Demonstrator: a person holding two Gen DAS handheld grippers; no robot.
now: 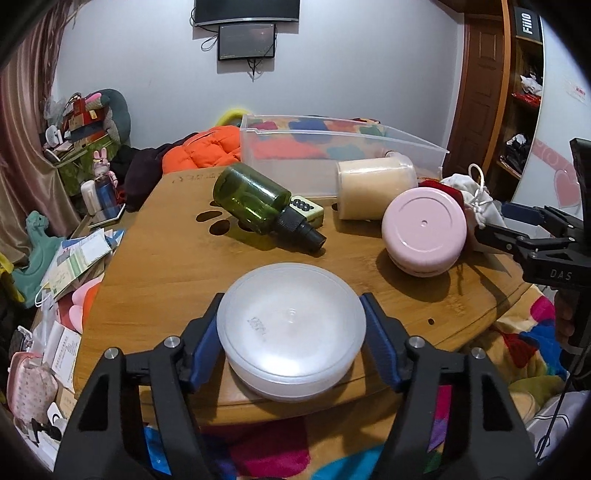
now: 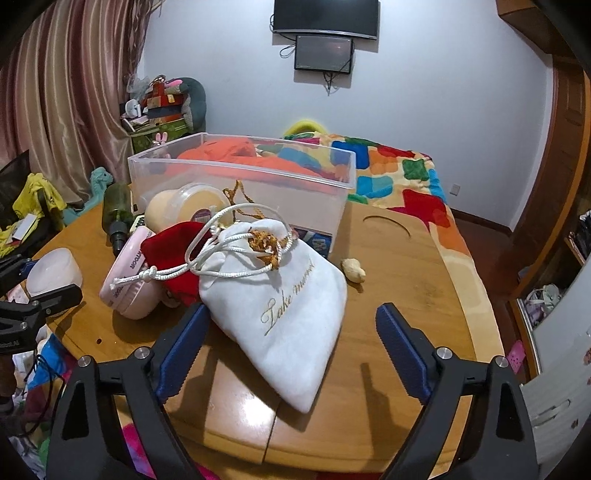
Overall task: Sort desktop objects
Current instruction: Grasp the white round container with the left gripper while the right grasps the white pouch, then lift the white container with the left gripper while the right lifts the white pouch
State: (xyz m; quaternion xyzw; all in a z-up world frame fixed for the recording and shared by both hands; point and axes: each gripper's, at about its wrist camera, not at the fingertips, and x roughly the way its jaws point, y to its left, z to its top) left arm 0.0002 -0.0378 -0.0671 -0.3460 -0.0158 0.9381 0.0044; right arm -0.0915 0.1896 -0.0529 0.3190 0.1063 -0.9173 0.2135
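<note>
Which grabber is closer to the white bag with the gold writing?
Right. The right gripper is open with the white bag lying between its fingers. The left gripper is across the table, around the frosted round container.

A pale wall [image 2: 424,92] holds a dark screen [image 2: 325,16]. Pink curtains [image 2: 66,103] hang at the left. A bed with a colorful blanket [image 2: 399,173] sits behind the wooden table [image 2: 406,280].

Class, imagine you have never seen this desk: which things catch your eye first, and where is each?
A frosted round tub sits at the table's near edge between the left gripper's blue fingers. A white drawstring pouch with gold lettering lies between the open right gripper's fingers. Behind them, a green bottle lies on its side before a clear plastic bin.
</note>
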